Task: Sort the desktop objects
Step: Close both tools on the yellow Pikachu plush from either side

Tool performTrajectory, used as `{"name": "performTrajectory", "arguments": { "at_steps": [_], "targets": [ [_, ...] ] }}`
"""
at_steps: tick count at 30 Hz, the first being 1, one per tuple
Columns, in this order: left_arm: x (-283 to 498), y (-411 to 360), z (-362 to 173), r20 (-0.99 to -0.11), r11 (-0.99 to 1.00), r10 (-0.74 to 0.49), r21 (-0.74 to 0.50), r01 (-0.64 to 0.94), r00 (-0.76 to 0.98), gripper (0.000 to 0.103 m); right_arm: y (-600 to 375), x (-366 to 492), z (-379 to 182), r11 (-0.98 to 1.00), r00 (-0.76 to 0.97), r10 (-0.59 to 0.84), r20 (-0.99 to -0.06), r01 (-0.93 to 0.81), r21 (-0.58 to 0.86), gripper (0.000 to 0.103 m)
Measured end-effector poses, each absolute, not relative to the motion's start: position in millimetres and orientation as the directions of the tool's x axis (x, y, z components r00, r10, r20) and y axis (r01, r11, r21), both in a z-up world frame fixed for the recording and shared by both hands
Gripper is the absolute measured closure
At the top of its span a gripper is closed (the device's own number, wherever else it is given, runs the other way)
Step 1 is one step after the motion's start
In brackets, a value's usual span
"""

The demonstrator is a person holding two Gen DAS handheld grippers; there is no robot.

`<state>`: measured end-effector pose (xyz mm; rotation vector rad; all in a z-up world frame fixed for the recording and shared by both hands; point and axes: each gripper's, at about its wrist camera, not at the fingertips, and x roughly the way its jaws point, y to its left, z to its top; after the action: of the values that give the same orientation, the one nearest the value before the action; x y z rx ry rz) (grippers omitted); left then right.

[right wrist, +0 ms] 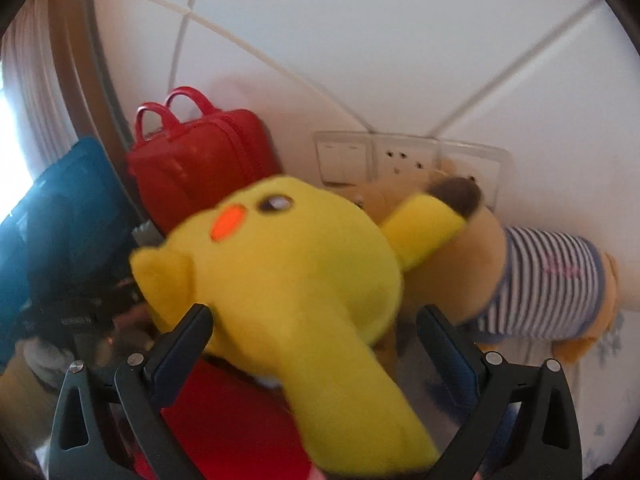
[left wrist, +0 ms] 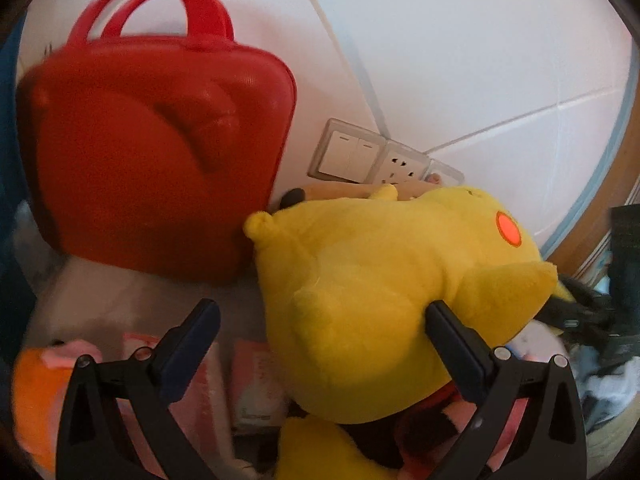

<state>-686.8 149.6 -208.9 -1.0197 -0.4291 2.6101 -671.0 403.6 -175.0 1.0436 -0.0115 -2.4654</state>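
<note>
Home, likely a bedroom corner: white tiled wall [left wrist: 460,60] ahead with switch-and-socket plate [left wrist: 360,156]; plush toys [right wrist: 288,264], red carry case [left wrist: 152,160] heaped close below.

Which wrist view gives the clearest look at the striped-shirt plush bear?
The right wrist view. There the plush bear shows its blue-and-white striped shirt and tan body, lying against the wall behind the yellow plush. The left wrist view shows only a tan sliver with a dark tip, mostly hidden behind the yellow plush.
</note>
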Motion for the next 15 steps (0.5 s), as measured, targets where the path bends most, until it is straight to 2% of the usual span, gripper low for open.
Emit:
{"name": "performTrajectory", "arguments": {
  "at_steps": [2, 6, 10, 11, 12, 15],
  "targets": [
    [-688.0, 148.0, -214.1, -0.595, -0.907, 0.378, -0.393, -0.153, -0.709, 0.000, 398.8, -688.2, -188.4, -0.883, -0.564, -0.444, -0.697, 0.406, 0.233, 0.000],
    [-694.3, 144.9, -224.5, -0.563, -0.874, 0.424, -0.460, -0.158, -0.709, 0.000, 408.2, -698.7, -205.7, -0.848, -0.538, -0.528, -0.658, 0.386, 0.365, 0.000],
    [-693.0, 148.3, -225.3, -0.530, -0.854, 0.457, -0.486, -0.185, -0.715, 0.000, 413.9, -699.6, -213.2, -0.826, -0.498, -0.564, -0.659, 0.355, 0.438, 0.001],
    [-690.4, 150.1, -223.0, -0.519, -0.853, 0.460, -0.483, -0.196, -0.720, 0.010, 412.7, -695.0, -210.4, -0.828, -0.507, -0.560, -0.655, 0.360, 0.430, 0.007],
    [-684.8, 154.2, -216.6, -0.508, -0.861, 0.456, -0.460, -0.218, -0.731, 0.028, 411.1, -690.3, -207.2, -0.833, -0.518, -0.553, -0.653, 0.364, 0.417, 0.012],
    [-673.4, 170.9, -198.7, -0.510, -0.897, 0.422, -0.356, -0.263, -0.749, 0.038, 407.5, -674.1, -195.7, -0.849, -0.552, -0.527, -0.646, 0.369, 0.378, 0.012]
  ]
}}
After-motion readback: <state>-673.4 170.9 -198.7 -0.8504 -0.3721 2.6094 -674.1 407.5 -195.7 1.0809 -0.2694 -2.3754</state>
